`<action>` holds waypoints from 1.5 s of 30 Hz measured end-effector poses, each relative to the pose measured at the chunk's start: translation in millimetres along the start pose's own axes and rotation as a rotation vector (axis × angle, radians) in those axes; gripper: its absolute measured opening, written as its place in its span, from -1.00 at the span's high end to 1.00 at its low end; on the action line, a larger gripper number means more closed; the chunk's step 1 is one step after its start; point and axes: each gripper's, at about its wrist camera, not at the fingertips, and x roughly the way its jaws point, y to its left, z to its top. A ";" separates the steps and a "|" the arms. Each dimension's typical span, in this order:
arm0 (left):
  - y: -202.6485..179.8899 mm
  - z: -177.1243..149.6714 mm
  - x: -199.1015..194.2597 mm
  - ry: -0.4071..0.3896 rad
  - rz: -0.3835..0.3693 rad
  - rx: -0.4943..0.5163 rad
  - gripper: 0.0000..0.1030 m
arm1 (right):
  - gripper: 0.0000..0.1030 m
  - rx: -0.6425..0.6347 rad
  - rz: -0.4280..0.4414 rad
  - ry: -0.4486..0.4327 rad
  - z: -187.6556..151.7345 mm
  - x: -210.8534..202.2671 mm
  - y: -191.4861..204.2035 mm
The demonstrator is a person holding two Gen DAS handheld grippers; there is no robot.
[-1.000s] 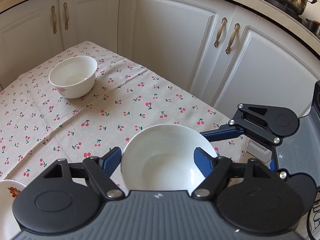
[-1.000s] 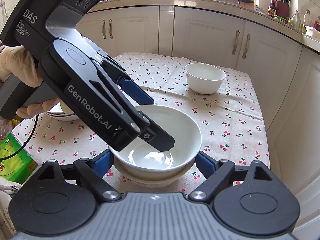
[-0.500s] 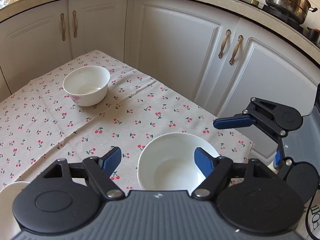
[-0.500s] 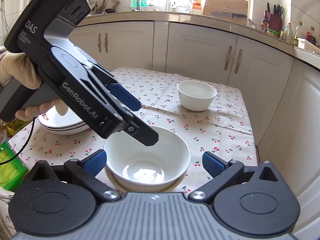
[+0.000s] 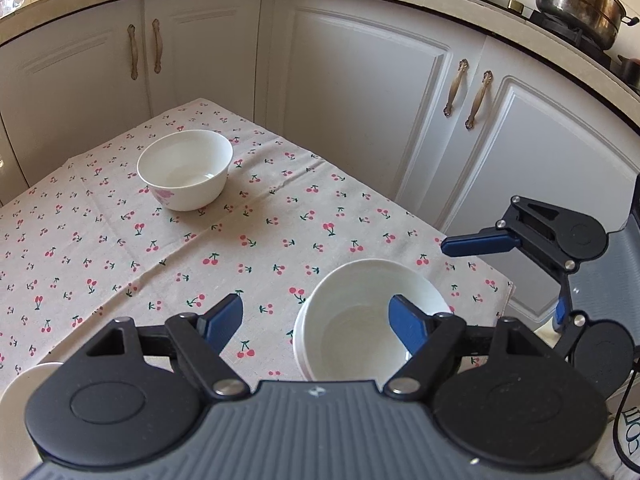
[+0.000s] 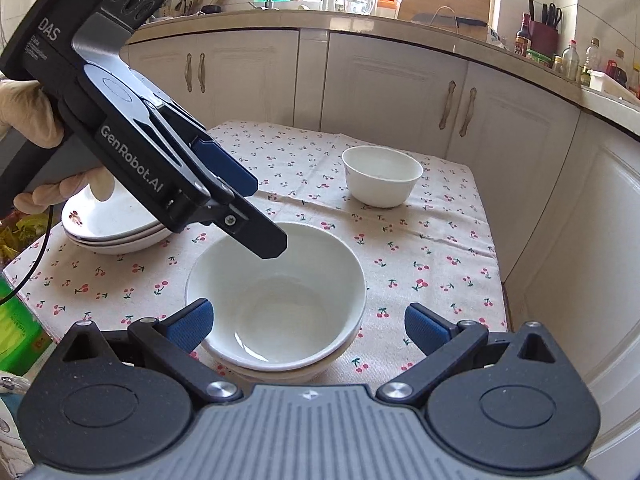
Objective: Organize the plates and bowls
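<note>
Two white bowls sit nested [image 6: 276,300] near the front edge of the cherry-print table [image 6: 440,240]. My right gripper [image 6: 308,326] is open around them, its pads clear of both sides. In the left wrist view one of the right gripper's blue fingers [image 5: 480,242] shows beyond the nested bowls [image 5: 360,336]. My left gripper [image 6: 264,218] hovers just above the bowls' far rim, open and holding nothing; in its own view the left gripper [image 5: 316,322] sits left of the bowls. A small white bowl [image 5: 184,168] [image 6: 382,176] stands alone at the far side. Stacked plates [image 6: 116,224] lie at the left.
White cabinets [image 5: 360,100] close in behind the table and on its right. A metal pot [image 5: 576,0] sits on the stove and bottles [image 6: 572,60] line the counter. A green packet [image 6: 16,332] lies off the table's left edge. A gloved hand [image 6: 36,120] holds the left gripper.
My right gripper's jaws have spread wide off the bowls. The left gripper has lifted out of the top bowl and drawn back to the left, leaving it nested in the lower one.
</note>
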 end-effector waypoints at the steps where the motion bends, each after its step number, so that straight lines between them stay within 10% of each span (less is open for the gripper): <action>1: 2.4 2.2 -0.1 -0.003 0.000 -0.001 -0.55 | -1.00 -0.007 -0.001 -0.007 2.7 -2.0 -1.3; 45: 142.7 108.6 134.8 0.040 0.111 -0.126 -0.53 | -0.96 -0.147 0.175 0.014 102.0 185.6 -119.9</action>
